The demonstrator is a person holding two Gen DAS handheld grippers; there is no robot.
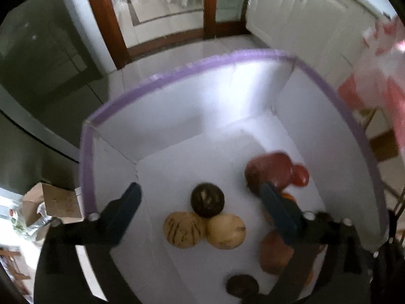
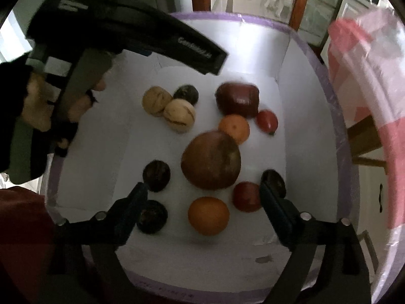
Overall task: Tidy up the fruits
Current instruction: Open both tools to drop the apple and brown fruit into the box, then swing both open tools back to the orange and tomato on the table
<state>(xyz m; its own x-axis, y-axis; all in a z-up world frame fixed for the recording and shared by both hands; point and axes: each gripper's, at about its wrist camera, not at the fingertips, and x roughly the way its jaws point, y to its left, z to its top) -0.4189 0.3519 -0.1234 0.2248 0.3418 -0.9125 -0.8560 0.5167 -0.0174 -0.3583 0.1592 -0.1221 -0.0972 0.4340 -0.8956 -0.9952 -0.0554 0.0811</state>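
Several fruits lie in a white box with a purple rim point(image 2: 336, 116). In the right wrist view I see a big russet round fruit point(image 2: 210, 160), two oranges point(image 2: 208, 215) point(image 2: 234, 128), a dark red fruit point(image 2: 238, 99), a small red one point(image 2: 267, 120), pale striped fruits point(image 2: 179, 116) and dark round ones point(image 2: 156, 175). My right gripper point(image 2: 202, 190) hangs open above the orange, holding nothing. My left gripper point(image 1: 200, 190) is open over a dark fruit point(image 1: 207, 200) and two pale ones point(image 1: 184, 229), pads touching nothing. The left tool also shows in a hand point(image 2: 38, 109).
A pink and white plastic bag point(image 2: 367, 81) hangs at the box's right side. A cardboard carton point(image 1: 50, 202) sits on the floor to the left. White cabinets point(image 1: 303, 12) and a wood-framed doorway point(image 1: 162, 7) lie beyond the box.
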